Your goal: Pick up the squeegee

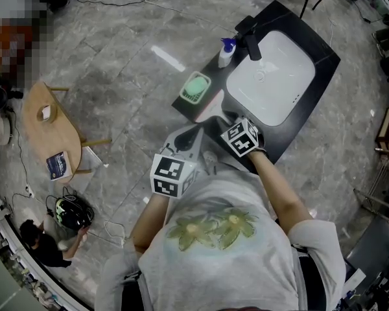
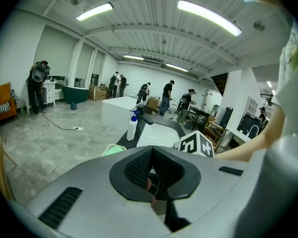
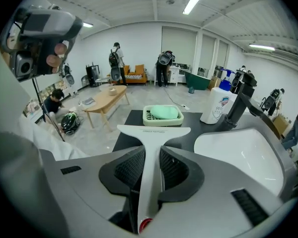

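Squeegee (image 3: 153,131), white, is pinched by its handle between the 2 jaws of the right gripper (image 3: 150,151), with its blade pointing to 12 o'clock over the near edge of the black counter (image 3: 123,129). The grip looks made, so the pick-up seems nearly done. Only lifting clear may be left, and I cannot tell if the blade touches the counter. The left gripper (image 2: 151,155) is pressed together on nothing. Small print on the blade and on the label of the bottle (image 3: 219,104) at 2 o'clock is too small to read

Grey T-shirt (image 1: 227,251), green flower print; black-and-white marker cubes (image 1: 172,175); grey jaws
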Motion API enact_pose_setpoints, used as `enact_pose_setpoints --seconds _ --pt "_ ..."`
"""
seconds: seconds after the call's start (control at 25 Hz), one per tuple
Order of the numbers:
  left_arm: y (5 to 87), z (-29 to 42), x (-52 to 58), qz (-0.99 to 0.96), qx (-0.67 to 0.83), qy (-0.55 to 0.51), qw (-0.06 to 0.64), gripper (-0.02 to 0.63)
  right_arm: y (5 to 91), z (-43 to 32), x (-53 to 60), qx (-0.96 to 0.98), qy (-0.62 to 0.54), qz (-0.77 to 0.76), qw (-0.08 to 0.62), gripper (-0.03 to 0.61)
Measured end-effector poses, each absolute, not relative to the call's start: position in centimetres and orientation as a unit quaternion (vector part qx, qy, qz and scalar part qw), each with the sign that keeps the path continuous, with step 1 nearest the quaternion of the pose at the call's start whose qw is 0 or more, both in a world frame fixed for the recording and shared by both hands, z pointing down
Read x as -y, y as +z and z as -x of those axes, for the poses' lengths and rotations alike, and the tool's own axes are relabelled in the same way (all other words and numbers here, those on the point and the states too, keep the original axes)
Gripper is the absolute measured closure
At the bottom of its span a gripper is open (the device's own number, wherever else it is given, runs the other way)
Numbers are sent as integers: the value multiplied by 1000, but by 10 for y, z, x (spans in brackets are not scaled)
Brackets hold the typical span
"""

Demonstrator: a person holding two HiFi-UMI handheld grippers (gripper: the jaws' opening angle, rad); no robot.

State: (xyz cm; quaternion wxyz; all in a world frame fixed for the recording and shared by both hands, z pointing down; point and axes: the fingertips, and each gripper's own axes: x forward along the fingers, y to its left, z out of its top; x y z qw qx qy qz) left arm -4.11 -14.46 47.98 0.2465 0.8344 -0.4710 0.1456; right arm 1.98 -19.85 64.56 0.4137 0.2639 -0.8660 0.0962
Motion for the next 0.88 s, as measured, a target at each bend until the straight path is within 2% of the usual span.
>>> enact_pose_setpoints --seconds 0.88 --pt "479 29 128 -849 449 147 238 604 548 -15 192 895 89 -302 314 472"
